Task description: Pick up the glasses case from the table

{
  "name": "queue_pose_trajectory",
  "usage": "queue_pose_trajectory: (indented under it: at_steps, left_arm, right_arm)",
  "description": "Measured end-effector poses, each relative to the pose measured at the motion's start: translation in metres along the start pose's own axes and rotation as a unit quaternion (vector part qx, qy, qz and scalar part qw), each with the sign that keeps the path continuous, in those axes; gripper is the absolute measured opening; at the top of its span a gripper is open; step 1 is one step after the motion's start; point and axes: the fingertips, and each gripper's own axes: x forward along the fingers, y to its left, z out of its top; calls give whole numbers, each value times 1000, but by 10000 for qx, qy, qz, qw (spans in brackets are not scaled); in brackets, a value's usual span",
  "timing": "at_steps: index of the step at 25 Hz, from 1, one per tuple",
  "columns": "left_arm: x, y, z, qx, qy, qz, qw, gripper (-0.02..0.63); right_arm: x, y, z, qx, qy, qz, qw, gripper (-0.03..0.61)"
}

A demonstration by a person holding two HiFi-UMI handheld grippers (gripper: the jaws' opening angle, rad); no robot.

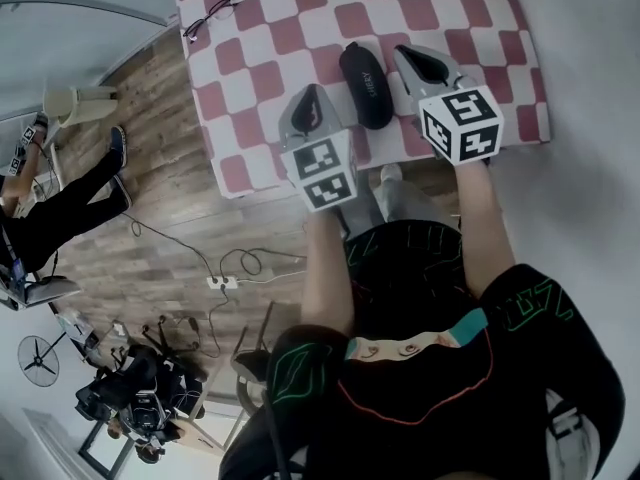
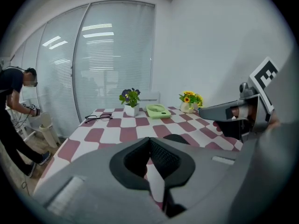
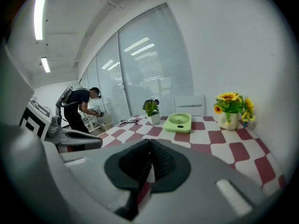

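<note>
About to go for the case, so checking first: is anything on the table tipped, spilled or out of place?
Nothing stands out. The glasses case lies flat on the checked cloth; the purple plant and the sunflowers stand upright. Only the spectacles sit close to the table's edge.

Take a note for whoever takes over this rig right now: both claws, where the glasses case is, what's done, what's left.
Glasses case: lies closed on the checked table, near the front edge, between the two claws.
Left claw: shut, empty, to the case's left.
Right claw: shut, empty, to the case's right.
Done: nothing gripped yet.
Left: open one claw, close it on the case, lift.
</note>
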Motion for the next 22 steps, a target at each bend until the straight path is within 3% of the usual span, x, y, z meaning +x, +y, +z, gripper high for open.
queue_pose_trajectory:
  at_steps: [4,6,8,12,16,22]
  left_arm:
    - [8,9,-20,-98,158,-29,9998,9]
    - [8,8,-28,-150,225,-49,9996,9]
    - [9,8,-33,-187,270,-70,9994,9]
    - [15,11,-39,-276,311,-94,9991,9]
    - [15,13,-46,-457,346,-111,9983,9]
    - [17,23,-38,-502,289,-45,9983,9]
  right_arm:
    - [17,20,-16,25,175,325,9993,5]
    - [19,30,-25,-9,331,502,9982,106]
    - [24,35,-35,-22,532,593,9968,123]
    - [36,40,-59,193,1065,726,9915,260]
    - [40,43,-77,508,1427,794,9853,282]
    - [51,46,-80,781,1454,915,9820,314]
